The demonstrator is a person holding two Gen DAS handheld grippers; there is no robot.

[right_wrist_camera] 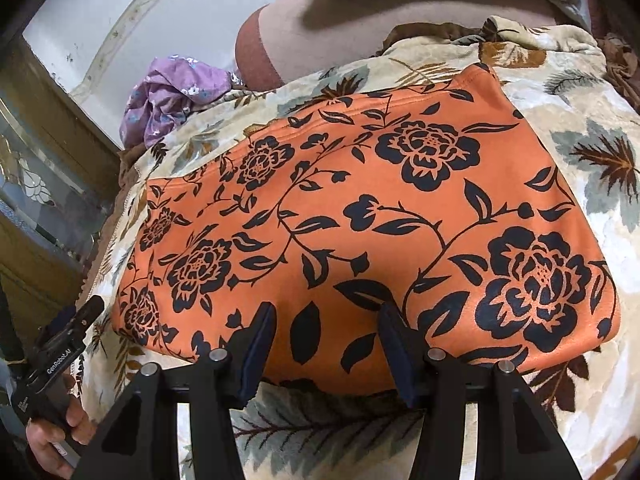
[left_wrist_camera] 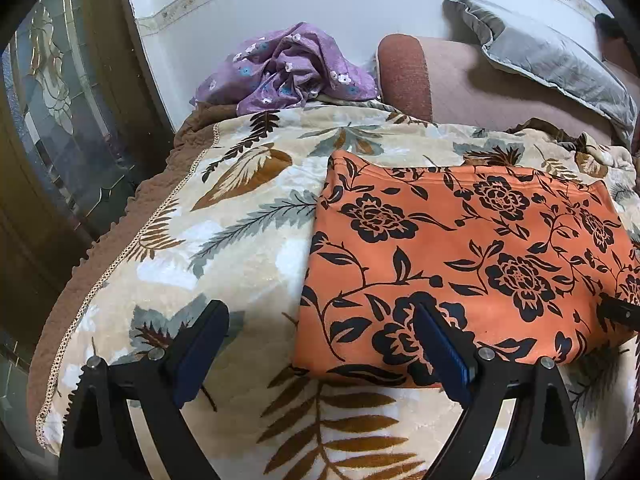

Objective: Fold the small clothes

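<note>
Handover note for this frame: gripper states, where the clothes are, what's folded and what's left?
Left gripper: open, empty, over the near-left corner of the orange floral garment.
Right gripper: open, nothing visibly pinched, at the garment's near edge.
The orange garment lies flat as a neat rectangle on the leaf-print blanket; it looks folded, though further folds may be wanted.
Purple floral garment: crumpled at the blanket's far edge, not yet folded.
</note>
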